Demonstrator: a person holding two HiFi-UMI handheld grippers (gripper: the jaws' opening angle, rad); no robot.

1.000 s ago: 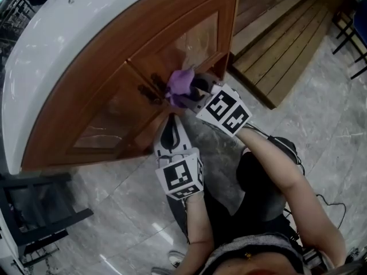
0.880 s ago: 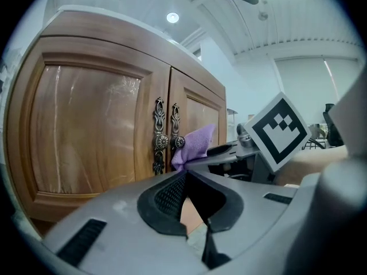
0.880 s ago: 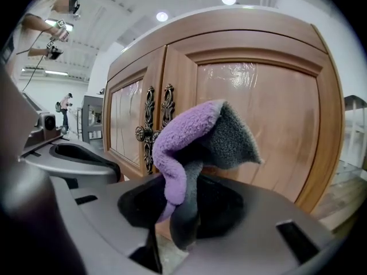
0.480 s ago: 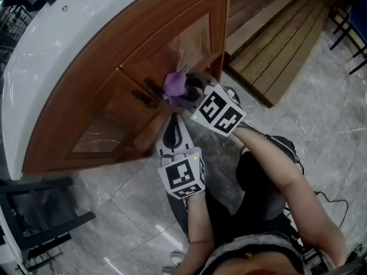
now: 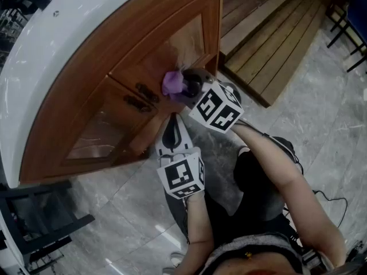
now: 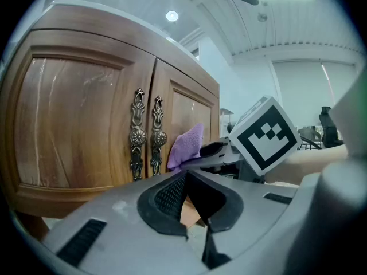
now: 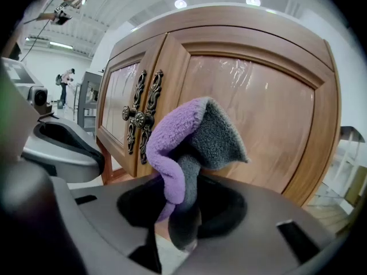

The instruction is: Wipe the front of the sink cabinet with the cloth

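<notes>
The sink cabinet [image 5: 114,125] has two curved wooden doors with ornate metal handles [image 5: 140,96] under a white countertop [image 5: 57,39]. My right gripper [image 5: 184,90] is shut on a purple and grey cloth [image 5: 172,83] and holds it against the right door, just right of the handles. In the right gripper view the cloth [image 7: 183,148] bulges up from the jaws in front of the door panel [image 7: 264,113]. My left gripper [image 5: 174,119] hangs below the doors, shut and holding nothing. In the left gripper view, it [image 6: 186,179] faces the handles [image 6: 145,136] and the cloth [image 6: 186,146].
A wooden plank step [image 5: 269,33] lies right of the cabinet. Grey marble tiles [image 5: 321,130] cover the floor. A black metal frame [image 5: 34,216] stands at the lower left and black chair legs [image 5: 350,27] at the upper right. The person's legs are beneath the grippers.
The right gripper has carried the cloth a little up the right door, away from the handles' level. The left gripper has hardly moved.
</notes>
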